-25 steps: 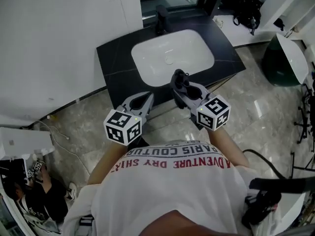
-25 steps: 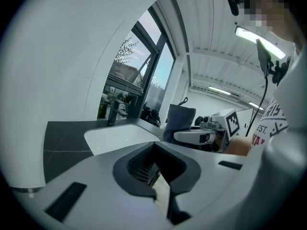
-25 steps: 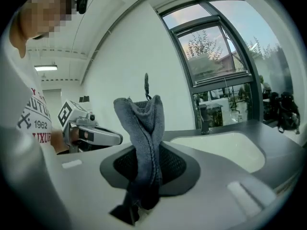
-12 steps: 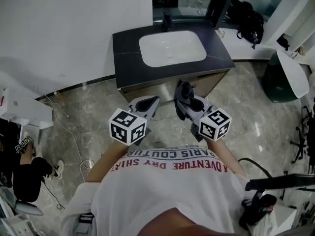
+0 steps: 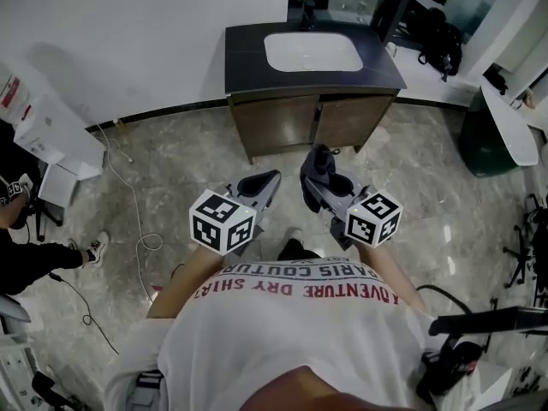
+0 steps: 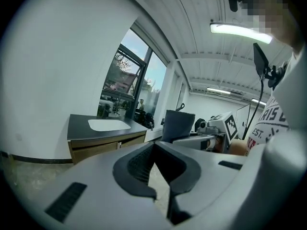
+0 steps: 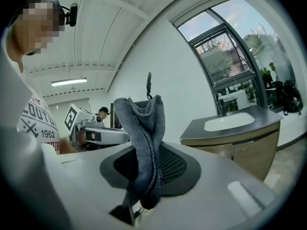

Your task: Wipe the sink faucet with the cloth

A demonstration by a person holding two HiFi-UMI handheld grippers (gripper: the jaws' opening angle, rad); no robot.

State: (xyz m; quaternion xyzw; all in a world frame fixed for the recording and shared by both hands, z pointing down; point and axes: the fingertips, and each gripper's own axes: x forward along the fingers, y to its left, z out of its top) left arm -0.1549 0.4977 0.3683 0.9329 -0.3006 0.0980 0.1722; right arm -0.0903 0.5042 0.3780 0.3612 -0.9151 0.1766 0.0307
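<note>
The person stands out on the marble floor (image 5: pixel 180 178), well apart from the vanity against the far wall. The right tool (image 5: pixel 317 181) is clamped on the grey cloth (image 7: pixel 143 133). The cloth is pinched low down, its loose folds stand up above the jaws, and a short end hangs below them. The left tool (image 5: pixel 267 181) is held just beside it on the left, with its jaws together and nothing between them.

The faucet (image 5: pixel 307 12) is a small dark upright at the far edge of the white sink (image 5: pixel 312 51), which is set into the dark worktop (image 5: pixel 248 58) over a wooden cabinet (image 5: pixel 282 122). It is too small from here to tell whether it is wet, marked or clean. Neither tool is anywhere near it, and open floor lies between the person and the cabinet.

As I judge it, no wiping is under way at this moment. The cloth is in hand, which covers the one step the pictures can vouch for. To wipe, the person would have to walk up to the worktop, bring the cloth onto the faucet and rub over it.
</note>
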